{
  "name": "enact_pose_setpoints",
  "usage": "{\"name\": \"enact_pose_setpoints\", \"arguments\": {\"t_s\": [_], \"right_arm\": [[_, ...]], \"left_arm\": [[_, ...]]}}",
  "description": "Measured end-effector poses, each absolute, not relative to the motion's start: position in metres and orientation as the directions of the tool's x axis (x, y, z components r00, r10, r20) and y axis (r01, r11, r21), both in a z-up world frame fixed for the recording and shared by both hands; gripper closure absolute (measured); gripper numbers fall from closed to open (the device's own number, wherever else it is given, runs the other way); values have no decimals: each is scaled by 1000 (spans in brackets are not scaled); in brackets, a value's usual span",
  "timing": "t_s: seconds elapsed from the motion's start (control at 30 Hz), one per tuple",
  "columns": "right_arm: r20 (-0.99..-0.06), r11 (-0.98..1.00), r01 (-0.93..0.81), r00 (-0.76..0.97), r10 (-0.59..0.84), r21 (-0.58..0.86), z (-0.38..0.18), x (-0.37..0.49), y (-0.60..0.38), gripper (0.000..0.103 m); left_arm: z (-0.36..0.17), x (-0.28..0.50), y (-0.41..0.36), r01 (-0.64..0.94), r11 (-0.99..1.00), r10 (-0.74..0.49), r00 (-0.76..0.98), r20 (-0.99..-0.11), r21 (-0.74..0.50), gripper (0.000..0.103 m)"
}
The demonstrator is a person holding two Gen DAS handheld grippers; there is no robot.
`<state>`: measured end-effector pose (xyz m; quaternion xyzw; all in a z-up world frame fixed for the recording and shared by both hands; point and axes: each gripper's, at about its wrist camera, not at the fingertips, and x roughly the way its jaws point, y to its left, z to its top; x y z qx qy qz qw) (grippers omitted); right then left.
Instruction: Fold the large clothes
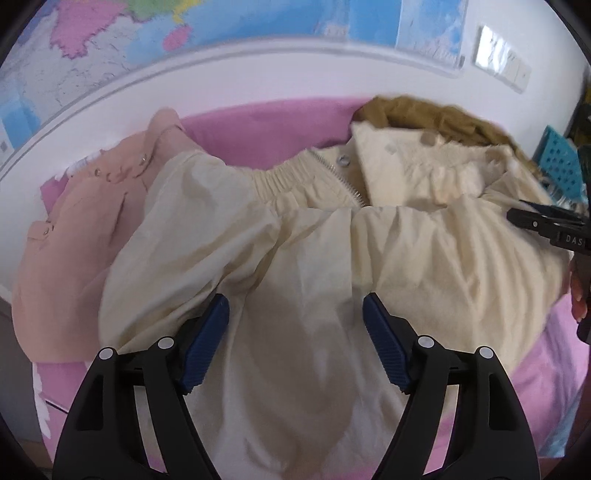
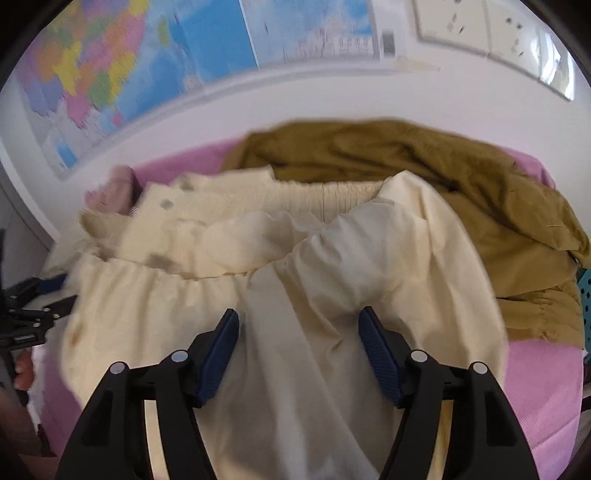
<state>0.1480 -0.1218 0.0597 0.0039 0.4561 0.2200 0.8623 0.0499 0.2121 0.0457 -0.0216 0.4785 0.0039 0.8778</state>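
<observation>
A cream jacket [image 1: 303,236] with elastic cuffs and a zip lies spread on a pink bed [image 1: 266,129]; its sleeves are folded in across its body. It also fills the right wrist view [image 2: 280,273]. My left gripper [image 1: 295,306] is open just above the jacket's near part, holding nothing. My right gripper [image 2: 298,321] is open above the jacket's right sleeve, holding nothing. The right gripper's black tip also shows at the right edge of the left wrist view [image 1: 546,221].
A light pink garment [image 1: 85,229] lies left of the jacket. A mustard-brown garment [image 2: 461,192] lies bunched behind and right of it. A teal perforated basket [image 1: 561,158] stands at the right. A white wall with a world map [image 1: 221,33] runs behind the bed.
</observation>
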Motion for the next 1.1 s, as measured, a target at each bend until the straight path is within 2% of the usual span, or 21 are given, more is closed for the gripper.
{"name": "enact_pose_setpoints", "arguments": {"t_s": [0.17, 0.3, 0.47, 0.63, 0.7, 0.77, 0.87, 0.97, 1.1], "right_arm": [[-743, 905, -352, 535, 403, 238, 79, 120, -158, 36], [-792, 922, -294, 484, 372, 254, 52, 134, -167, 36], [-788, 915, -261, 469, 399, 308, 39, 140, -169, 32], [-703, 864, -267, 502, 503, 427, 64, 101, -199, 32], [-672, 841, -258, 510, 537, 476, 71, 80, -217, 29], [-636, 812, -232, 522, 568, 536, 71, 55, -238, 20], [-599, 753, -181, 502, 624, 633, 55, 27, -259, 18], [-594, 719, -112, 485, 642, 686, 35, 11, -270, 15], [-534, 624, -49, 469, 704, 780, 7, 15, -269, 14]], "left_arm": [[60, 20, 225, -31, 998, -34, 573, -819, -63, 29], [48, 11, 235, -32, 996, -50, 549, -834, -80, 28], [38, 10, 239, -35, 997, -43, 543, -839, -73, 26], [61, -20, 262, -64, 982, -103, 603, -791, -178, 23], [64, -37, 275, -90, 971, -121, 617, -777, -223, 20], [61, -50, 288, -125, 958, -132, 610, -781, -259, 16], [46, -61, 300, -158, 943, -152, 582, -799, -294, 16], [29, -62, 305, -166, 914, -225, 553, -802, -370, 16], [10, -55, 293, -149, 885, -309, 525, -794, -442, 16]]}}
